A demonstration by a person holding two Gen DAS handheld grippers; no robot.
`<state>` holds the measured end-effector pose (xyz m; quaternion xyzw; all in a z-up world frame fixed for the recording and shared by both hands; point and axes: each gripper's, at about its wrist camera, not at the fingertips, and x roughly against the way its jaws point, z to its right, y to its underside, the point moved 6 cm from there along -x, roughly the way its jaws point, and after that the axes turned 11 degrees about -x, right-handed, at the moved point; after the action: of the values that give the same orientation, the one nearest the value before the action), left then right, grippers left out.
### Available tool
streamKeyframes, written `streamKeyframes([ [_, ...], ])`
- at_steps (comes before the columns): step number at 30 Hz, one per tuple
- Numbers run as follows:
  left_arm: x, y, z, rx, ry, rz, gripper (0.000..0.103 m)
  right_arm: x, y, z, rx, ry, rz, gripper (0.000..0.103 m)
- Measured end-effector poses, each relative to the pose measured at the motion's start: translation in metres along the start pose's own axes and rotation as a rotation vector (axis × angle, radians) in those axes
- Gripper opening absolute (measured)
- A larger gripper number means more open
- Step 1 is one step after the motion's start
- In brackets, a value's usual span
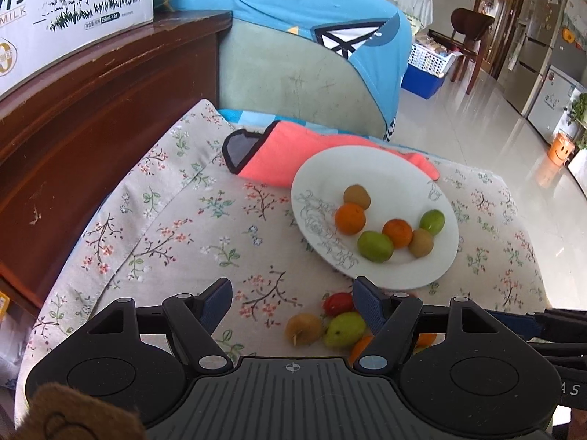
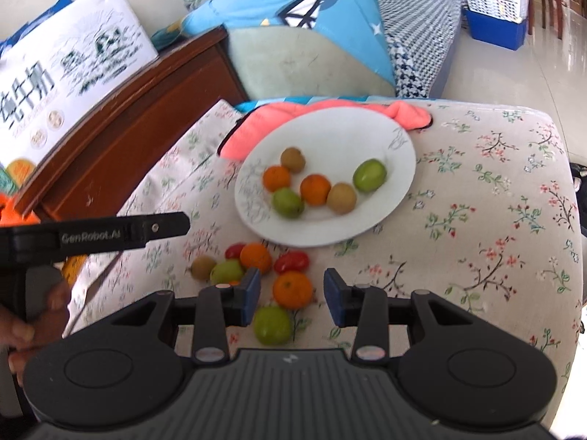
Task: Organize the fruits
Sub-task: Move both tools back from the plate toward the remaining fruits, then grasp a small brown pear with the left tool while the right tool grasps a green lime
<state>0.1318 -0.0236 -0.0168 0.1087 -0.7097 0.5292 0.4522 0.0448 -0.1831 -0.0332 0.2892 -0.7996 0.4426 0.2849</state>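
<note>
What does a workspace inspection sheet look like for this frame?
Surface: floral cloth, partly bare.
Job's things: white plate holding six fruits; seven loose fruits on the cloth, including an orange and a green fruit.
Clutter: pink cloth under the plate's far edge.
Grippers: left gripper open; right gripper open, orange between its fingers.
Cables: nothing seen.
Surroundings: milk carton, wooden cabinet, sofa, tiled floor.

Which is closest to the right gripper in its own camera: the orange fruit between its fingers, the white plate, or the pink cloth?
From the right gripper:
1. Round orange fruit, on the floral cloth between the open fingers.
2. White plate, farther ahead, holding six fruits.
3. Pink cloth, behind the plate, farthest.
</note>
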Motion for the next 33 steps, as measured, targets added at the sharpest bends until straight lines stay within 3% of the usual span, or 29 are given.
streamKeyframes([
  [12,-0.004,0.033,0.001,-0.269,-0.034,0.015,0.073,-0.013,0.028,-0.009,0.070,-0.005,-0.082,0.040],
  [22,-0.019,0.044,0.017,-0.457,0.034,0.058,0.072,-0.020,0.030,-0.013,0.071,0.000,-0.101,0.040],
  [33,-0.035,0.044,0.017,-0.515,0.124,0.077,0.068,-0.028,0.031,-0.013,0.064,0.011,-0.120,0.040],
])
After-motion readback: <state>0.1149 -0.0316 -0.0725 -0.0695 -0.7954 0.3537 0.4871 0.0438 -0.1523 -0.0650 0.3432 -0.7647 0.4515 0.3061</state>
